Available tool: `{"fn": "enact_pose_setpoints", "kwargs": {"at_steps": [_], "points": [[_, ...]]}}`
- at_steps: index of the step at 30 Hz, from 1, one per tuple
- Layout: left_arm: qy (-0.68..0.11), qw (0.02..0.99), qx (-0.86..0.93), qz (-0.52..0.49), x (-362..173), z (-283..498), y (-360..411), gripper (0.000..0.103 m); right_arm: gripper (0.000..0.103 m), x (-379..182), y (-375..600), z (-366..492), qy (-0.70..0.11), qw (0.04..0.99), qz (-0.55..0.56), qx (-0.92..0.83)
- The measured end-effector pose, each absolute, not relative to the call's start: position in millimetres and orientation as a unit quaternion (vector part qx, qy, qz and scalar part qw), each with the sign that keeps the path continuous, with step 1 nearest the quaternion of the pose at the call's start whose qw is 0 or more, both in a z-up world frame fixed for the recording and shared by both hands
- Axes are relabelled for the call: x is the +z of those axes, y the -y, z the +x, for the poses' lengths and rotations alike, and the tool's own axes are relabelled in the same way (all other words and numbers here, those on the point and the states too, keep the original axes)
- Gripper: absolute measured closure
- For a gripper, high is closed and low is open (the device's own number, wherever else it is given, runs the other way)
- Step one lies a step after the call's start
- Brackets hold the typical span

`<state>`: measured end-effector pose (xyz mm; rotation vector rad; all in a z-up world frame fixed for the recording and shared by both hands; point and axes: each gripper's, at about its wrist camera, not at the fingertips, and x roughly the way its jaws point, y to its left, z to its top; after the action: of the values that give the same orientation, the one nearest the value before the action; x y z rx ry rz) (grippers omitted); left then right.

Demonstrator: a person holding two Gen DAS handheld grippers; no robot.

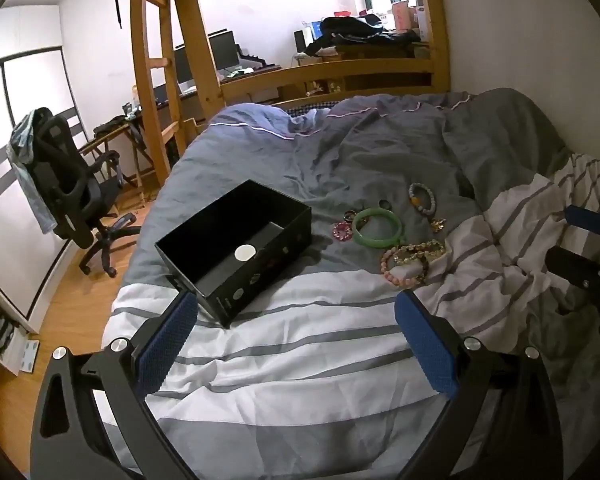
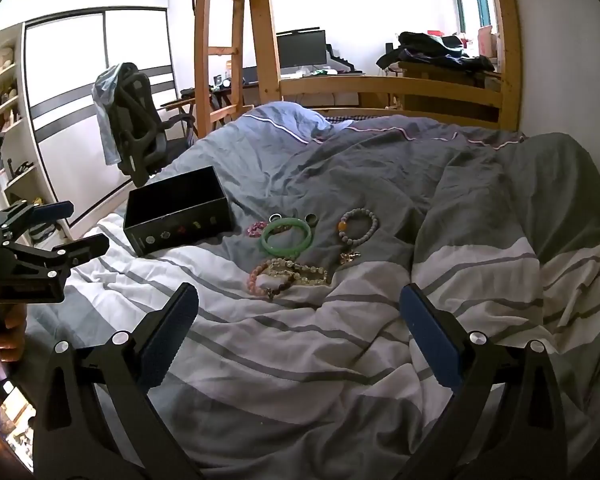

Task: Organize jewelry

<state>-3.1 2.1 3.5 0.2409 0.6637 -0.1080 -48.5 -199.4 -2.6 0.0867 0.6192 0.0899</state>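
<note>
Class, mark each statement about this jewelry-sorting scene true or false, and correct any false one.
1. The black box is open at the top. True.
2. The green bangle lies inside the box. False: it lies on the duvet, beside the box.
3. Both the left gripper and the right gripper are open and hold nothing. True.
4. The pink bead bracelet hangs on the chair. False: it lies on the duvet with the other jewelry.
5. A grey bead bracelet lies to the right of the green bangle in the right wrist view. True.
</note>
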Motion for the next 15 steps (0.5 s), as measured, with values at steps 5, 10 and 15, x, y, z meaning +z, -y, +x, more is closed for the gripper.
{"fn": "enact_pose_setpoints", "kwargs": {"at_steps": [5,10,15], "points": [[-0.326,0.936,-0.052,0.12,1.6,-3.1,-1.1,0.006,0.004,-1.7,199.6,-47.8,-0.305,0.95,0.042,0.044],[-0.325,0.937,-0.053,0.117,0.9,-3.3,-1.6,0.006,0.004,-4.0,196.7,-48.8,-0.306,0.95,0.04,0.045],[-0.326,0.936,-0.05,0.125,-1.7,-3.8,1.0,0.006,0.004,-3.4,197.0,-47.7,-0.307,0.95,0.039,0.044]]}}
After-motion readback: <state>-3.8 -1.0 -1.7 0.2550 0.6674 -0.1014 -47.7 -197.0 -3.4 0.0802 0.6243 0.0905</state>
